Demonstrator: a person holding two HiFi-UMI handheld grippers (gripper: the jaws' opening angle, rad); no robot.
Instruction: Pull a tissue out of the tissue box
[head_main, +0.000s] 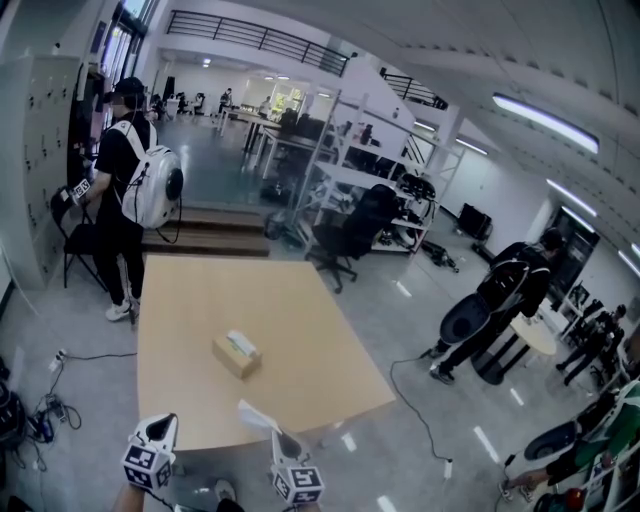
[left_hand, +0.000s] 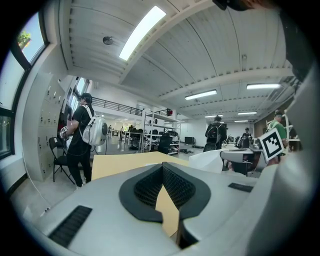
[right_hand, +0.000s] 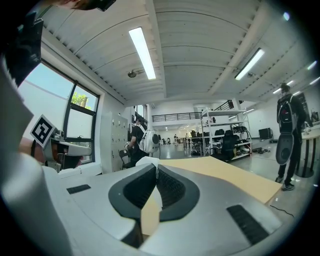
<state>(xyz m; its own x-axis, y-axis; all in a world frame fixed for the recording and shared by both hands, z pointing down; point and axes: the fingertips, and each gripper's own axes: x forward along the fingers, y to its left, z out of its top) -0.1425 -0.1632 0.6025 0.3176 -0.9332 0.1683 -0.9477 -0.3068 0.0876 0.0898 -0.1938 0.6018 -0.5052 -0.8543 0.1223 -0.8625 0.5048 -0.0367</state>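
The tissue (head_main: 256, 416) is out of the box: a white sheet in the air over the near edge of the bench (head_main: 200, 300), pinched at one end by the right gripper (head_main: 283, 438). From that pinch it runs toward 10 o'clock in the head view, which is its long axis, and the far end is free. In the right gripper view the fingers (right_hand: 172, 189) are clenched tip to tip, with the white edge poking out past the tips. The sheet looks very light, limp and easy to tear, so I judge a hold on one corner is enough and any tug should be slow and straight.

The box (head_main: 237, 357) sits at 12 o'clock from the tissue and apart from it, near the middle of the bench. It lies flat on its base, long axis roughly 10 to 4 o'clock. A next sheet (head_main: 241, 343) stands up from its top slot. That tuft is the place to take hold for another pull, and the light box would probably lift unless held down.

The left gripper (head_main: 160, 425) hovers at 9 o'clock of the right one, its fingers (left_hand: 177, 187) clenched on nothing.

Farther out, a person with a backpack (head_main: 128, 190) stands at 11 o'clock, and a second person (head_main: 500, 295) bends over at 3 o'clock.
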